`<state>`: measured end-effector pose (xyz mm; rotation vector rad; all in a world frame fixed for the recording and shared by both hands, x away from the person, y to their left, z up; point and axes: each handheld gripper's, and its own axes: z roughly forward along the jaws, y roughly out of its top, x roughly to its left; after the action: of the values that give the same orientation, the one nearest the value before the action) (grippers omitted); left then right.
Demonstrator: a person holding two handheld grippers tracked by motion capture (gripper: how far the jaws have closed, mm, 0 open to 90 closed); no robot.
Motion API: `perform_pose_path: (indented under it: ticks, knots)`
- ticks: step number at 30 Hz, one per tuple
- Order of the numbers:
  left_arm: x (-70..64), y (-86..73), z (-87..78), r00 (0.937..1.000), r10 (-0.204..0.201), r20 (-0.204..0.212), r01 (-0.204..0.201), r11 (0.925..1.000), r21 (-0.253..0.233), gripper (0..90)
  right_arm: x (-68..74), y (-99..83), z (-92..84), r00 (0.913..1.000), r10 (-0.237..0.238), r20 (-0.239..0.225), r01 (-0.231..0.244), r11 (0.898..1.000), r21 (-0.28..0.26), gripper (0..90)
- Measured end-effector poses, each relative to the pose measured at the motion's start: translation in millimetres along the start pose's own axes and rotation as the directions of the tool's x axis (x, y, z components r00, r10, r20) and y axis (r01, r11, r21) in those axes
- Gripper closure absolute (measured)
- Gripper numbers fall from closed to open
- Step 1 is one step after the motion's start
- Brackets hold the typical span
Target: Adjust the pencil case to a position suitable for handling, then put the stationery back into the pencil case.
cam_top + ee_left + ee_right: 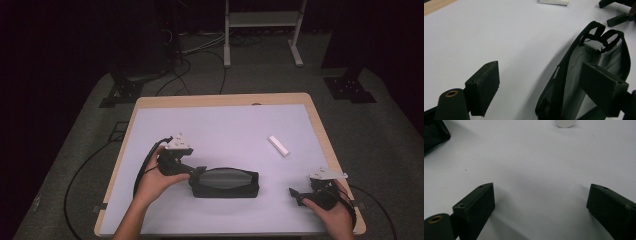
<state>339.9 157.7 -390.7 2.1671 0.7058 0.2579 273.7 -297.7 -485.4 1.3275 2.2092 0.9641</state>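
Note:
A black mesh pouch [225, 183] lies flat on the white mat [225, 125], near the front middle, with its zipper open. My left gripper [198, 171] is open at the pouch's left end. In the left gripper view the pouch [574, 75] lies partly between the wide-apart jaws of my left gripper [544, 82]; one jaw hangs over the mesh, the other over bare mat, and neither pad presses on it. My right gripper [296, 195] stands open near the front right with nothing between the jaws of the right gripper [540, 200]. A small white block [278, 145] lies to the right of centre.
The wooden table edge [325, 135] frames the mat. The white block [565, 123] sits ahead of the right gripper, and a pouch corner [434, 135] lies to its left. Cables and a metal stand [260, 30] are on the dark floor beyond the table.

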Motion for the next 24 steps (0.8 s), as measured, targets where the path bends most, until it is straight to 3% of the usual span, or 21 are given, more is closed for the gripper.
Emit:
perform_pose_path:
  ticks: [14,24]
  knots:
    - [6.7,-28.5,-27.7,0.9953,-0.062,-0.074,0.062,0.998,-0.012,11.7,0.0,0.1,0.0,1.0,0.0,0.0,0.0,1.0,0.0,7.0]
    - [1.5,-66.7,-33.2,0.9859,-0.106,-0.13,0.107,0.9943,0.002,9.5,0.3,0.3,-0.1,1.0,-0.004,0.002,0.004,1.0,0.003,7.0]
